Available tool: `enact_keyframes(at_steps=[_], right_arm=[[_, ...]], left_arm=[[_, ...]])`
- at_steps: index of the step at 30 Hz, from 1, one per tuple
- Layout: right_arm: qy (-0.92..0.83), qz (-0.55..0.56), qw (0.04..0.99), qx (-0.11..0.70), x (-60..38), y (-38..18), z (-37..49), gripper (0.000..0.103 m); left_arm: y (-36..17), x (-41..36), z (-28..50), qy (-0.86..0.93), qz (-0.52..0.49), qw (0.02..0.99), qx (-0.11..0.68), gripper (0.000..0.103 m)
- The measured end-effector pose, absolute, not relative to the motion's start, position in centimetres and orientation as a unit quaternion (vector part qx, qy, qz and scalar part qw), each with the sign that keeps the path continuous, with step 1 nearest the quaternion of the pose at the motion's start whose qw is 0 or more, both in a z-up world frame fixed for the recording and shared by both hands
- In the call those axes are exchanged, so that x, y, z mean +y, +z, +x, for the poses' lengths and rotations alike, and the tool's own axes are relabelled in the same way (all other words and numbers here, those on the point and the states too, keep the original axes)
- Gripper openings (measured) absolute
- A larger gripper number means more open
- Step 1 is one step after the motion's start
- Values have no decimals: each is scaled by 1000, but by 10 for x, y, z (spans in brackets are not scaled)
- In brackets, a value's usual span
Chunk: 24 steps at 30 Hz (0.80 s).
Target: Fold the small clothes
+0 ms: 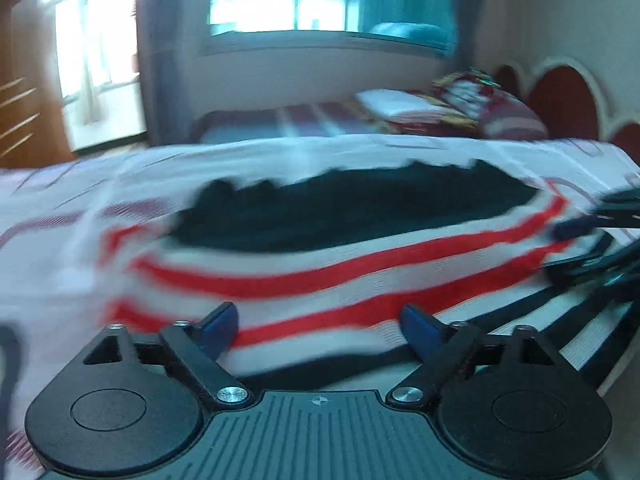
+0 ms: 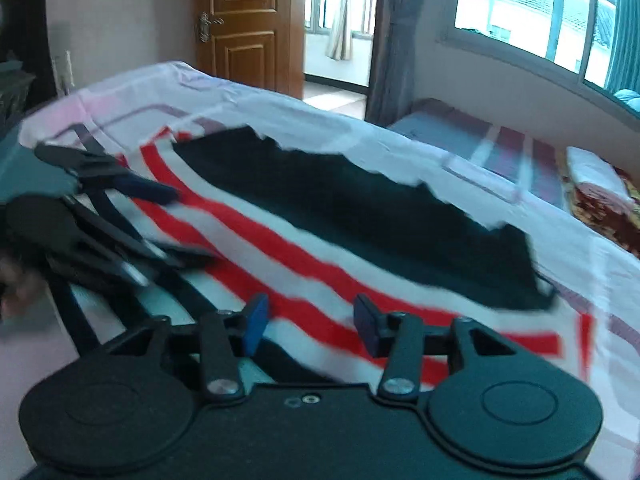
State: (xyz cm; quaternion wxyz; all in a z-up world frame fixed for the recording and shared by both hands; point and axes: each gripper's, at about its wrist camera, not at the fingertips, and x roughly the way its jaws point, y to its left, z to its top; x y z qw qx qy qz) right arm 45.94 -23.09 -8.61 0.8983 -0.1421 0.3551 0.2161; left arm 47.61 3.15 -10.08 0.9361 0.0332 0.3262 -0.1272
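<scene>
Both tongs stand open over the near edge of the garment with nothing between their blue pads. Left tongs (image 1: 316, 330) are spread wide, the cloth lying below the gap, not pinched. To their right, the right tongs (image 2: 312, 322) stand about half open, likewise hovering above the stripes, free of them.

Between and beyond them lies the task's thing: a small knitted garment with red and white stripes and a black upper panel (image 1: 352, 216), spread flat on the bed's white sheet with faint purple lines (image 1: 80, 184). Its black part lies far, its red and white stripes near, and dark stripes run along the nearest edge. Blur hides the exact outline, so I cannot tell sleeves from body.

By my reading, a fold has been laid down and let go, or a fresh grip is being lined up; which of the two is unclear. The next move likely calls for each pair to close on a near corner or hem, then carry it together toward the far black edge, keeping the cloth level to avoid a skewed crease.
</scene>
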Motion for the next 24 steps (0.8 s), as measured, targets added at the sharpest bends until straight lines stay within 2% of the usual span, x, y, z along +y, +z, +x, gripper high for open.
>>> enact_keyframes(at_steps=[4, 5, 6, 7, 11, 17, 24], right_arm=[[155, -118, 911, 364, -291, -86, 444, 57], [145, -110, 912, 368, -296, -85, 445, 53], [134, -99, 915, 368, -300, -81, 441, 44], [124, -85, 921, 360, -296, -73, 437, 43], [170, -62, 930, 321, -259, -51, 420, 44], [192, -115, 911, 346, -184, -78, 406, 39], [167, -171, 909, 342, -173, -98, 373, 43]], left_arm=[[-101, 78, 462, -112, 13, 938, 327, 89], [-97, 77, 461, -110, 12, 938, 328, 89], [-93, 74, 459, -107, 4, 939, 326, 89], [-90, 71, 459, -111, -3, 941, 320, 89], [-77, 44, 445, -141, 5, 944, 297, 89], [-85, -1, 417, -144, 54, 939, 309, 89], [-94, -7, 397, -139, 75, 936, 315, 89]])
